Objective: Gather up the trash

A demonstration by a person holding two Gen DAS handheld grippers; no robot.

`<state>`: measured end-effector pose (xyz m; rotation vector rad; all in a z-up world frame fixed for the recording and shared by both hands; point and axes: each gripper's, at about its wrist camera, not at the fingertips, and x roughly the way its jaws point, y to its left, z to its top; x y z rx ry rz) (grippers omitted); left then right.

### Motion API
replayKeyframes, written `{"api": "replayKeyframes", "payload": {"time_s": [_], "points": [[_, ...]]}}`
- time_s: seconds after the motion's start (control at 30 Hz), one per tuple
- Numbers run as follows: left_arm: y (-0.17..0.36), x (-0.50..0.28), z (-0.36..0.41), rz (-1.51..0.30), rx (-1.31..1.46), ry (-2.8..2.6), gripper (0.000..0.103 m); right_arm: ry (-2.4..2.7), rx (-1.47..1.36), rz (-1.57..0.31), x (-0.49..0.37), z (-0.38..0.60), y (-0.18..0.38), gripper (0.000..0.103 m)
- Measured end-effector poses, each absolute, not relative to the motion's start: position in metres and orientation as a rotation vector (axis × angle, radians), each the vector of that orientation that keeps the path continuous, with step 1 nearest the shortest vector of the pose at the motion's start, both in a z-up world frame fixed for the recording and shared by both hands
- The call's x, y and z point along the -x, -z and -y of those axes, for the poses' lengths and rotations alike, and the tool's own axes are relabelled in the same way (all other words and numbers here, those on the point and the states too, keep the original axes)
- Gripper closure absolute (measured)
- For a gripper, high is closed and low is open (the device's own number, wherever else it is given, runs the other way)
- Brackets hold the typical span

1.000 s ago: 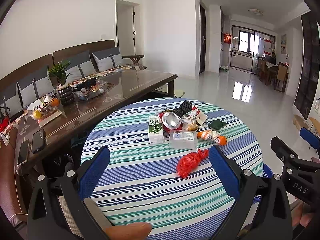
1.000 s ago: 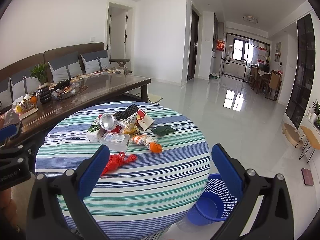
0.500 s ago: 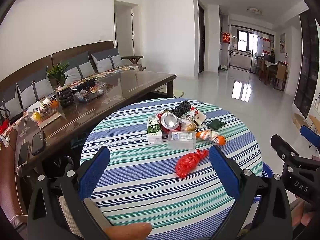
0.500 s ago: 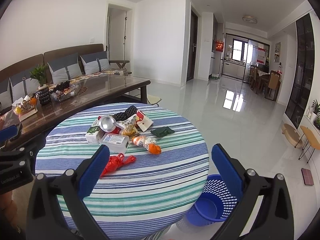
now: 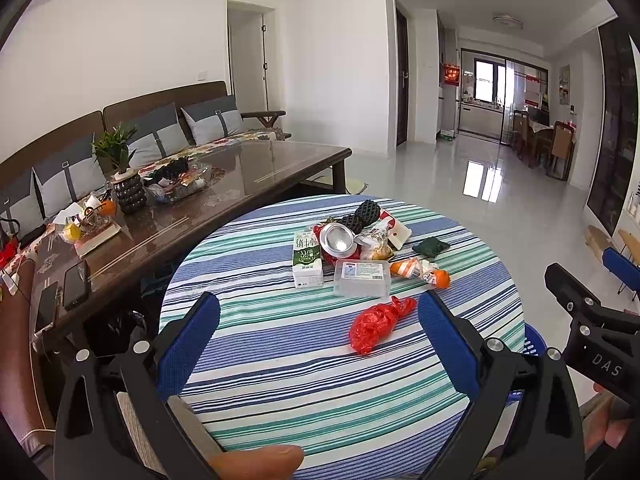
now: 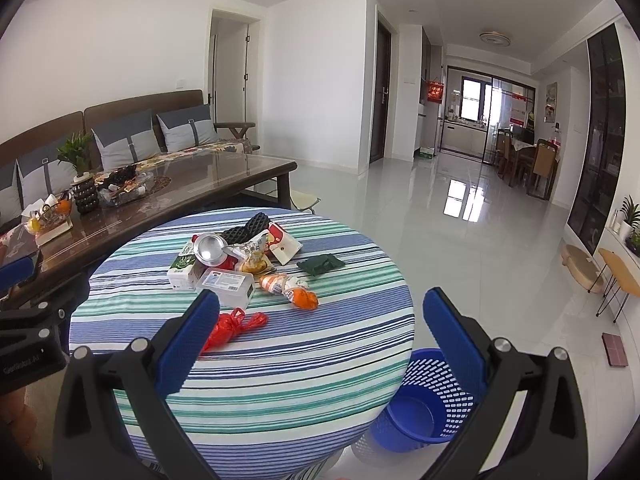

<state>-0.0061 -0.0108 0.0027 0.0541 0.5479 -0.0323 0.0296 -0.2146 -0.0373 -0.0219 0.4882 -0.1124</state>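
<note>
Ahead of both grippers: a round counter under a striped cloth, with a heap of trash on its far half.
Left gripper: jaws spread wide, nothing between them, held above the near edge of the counter.
Right gripper: jaws wide apart as well, empty, held over the counter's near right side.
Red plastic bag: crumpled, nearest of the trash, just inside the left gripper's right finger; in the right wrist view it lies beside that gripper's left finger.
Clear plastic box: just beyond the red bag.
Milk carton: lying flat, left of the box, touching it or nearly so.
Orange wrapper: right of the box, ahead of the right gripper.
Metal can: in the heap behind the box, shiny end facing the grippers.
Green cloth: far right of the heap, apart from it.
Blue basket: on the floor, below the right gripper's right finger, beside the counter.
</note>
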Motion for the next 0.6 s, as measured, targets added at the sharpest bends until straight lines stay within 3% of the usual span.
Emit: {"api": "replayKeyframes", "payload": {"time_s": [0.6], "points": [[0.0018, 0.0036, 0.0082, -0.549, -0.053, 0.023, 0.005, 0.107, 0.030, -0.484, -0.0273, 0.2107, 0.0394, 0.005]]}}
